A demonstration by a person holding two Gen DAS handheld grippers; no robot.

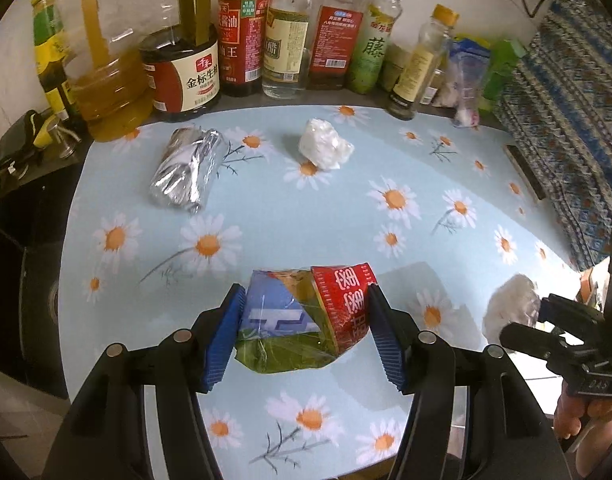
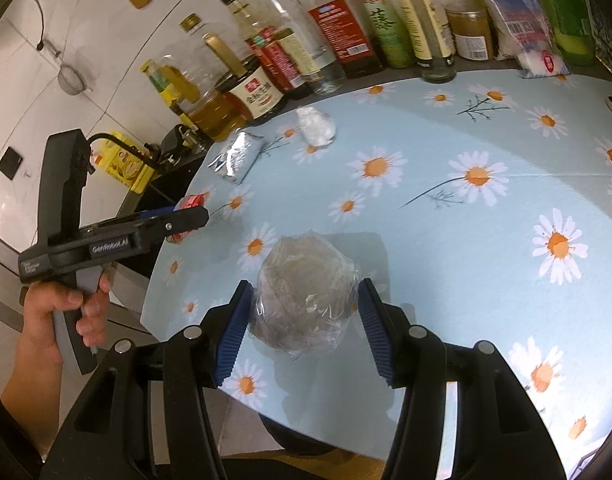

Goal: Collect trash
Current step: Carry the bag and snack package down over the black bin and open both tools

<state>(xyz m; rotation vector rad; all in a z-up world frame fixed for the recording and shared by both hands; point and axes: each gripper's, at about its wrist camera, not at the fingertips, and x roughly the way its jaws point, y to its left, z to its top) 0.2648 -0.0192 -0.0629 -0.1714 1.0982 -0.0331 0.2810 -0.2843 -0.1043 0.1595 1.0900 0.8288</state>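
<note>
Along the table's (image 1: 345, 216) far edge stands a row of bottles (image 1: 286, 32) against a white tiled wall; a foil packet (image 1: 188, 170) and a white wad (image 1: 323, 144) lie just before them, apart. Near the front edge, the left gripper (image 1: 304, 332) clamps a crumpled red-and-green wrapper (image 1: 306, 320) between its blue pads. The right gripper (image 2: 304, 324) pinches a ball of clear plastic (image 2: 304, 298). Daisy-printed pale blue cloth covers the table; patterned fabric (image 1: 577, 120) lies past the right edge.
</note>
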